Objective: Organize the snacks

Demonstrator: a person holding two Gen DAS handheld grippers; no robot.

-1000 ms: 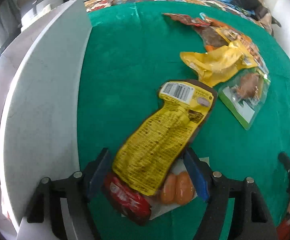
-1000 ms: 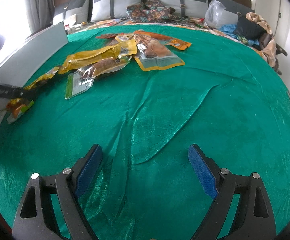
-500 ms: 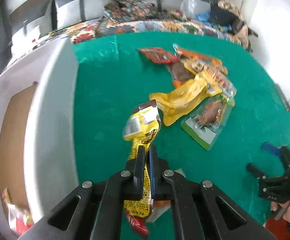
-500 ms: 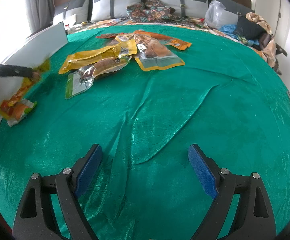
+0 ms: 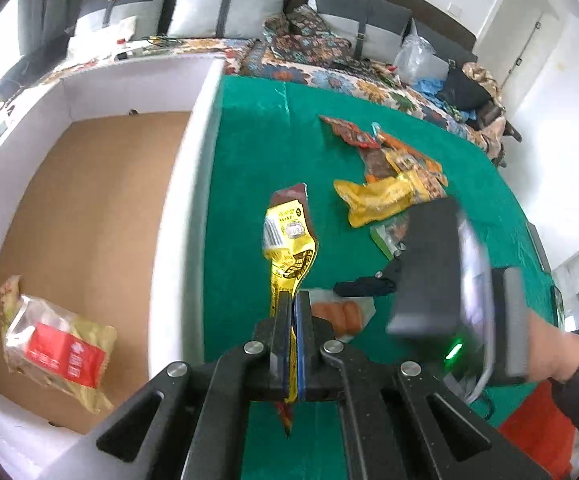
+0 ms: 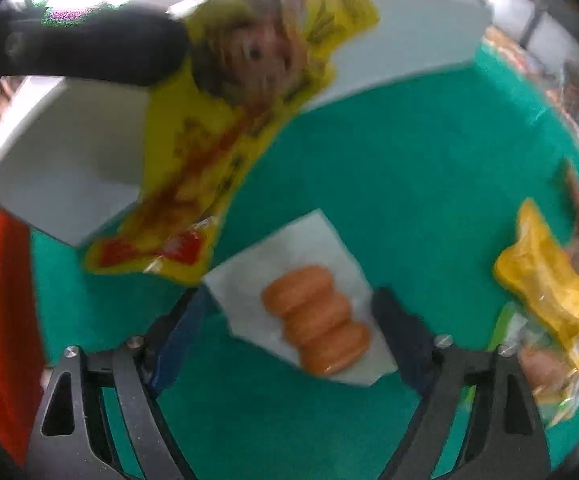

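left gripper (image 5: 292, 312) is clamped tight on the yellow packet (image 5: 289, 240), pinching it partway along so the top stands above the pads and the bottom end hangs below. gripping flat foil edge-on like that looks like the simplest way to lift it off the green cloth (image 5: 257, 140) and carry it; the packet is in the air just beside the white box (image 5: 185, 184), on the cloth side of its wall, not yet over the cardboard floor. inside the box one red-labelled packet (image 5: 55, 346) already lies near the close corner, so the box reads as the place snacks are being gathered.

right gripper (image 6: 289, 336) has its jaws partly apart and has just been closing them; they straddle the sausage pack (image 6: 317, 316), which lies flat on the cloth a short way out from the box wall. the pads do not seem to press on it yet, so i'd call it lined up rather than held. further from the box, the remaining snacks (image 5: 389, 184) sit in a loose pile on the cloth.
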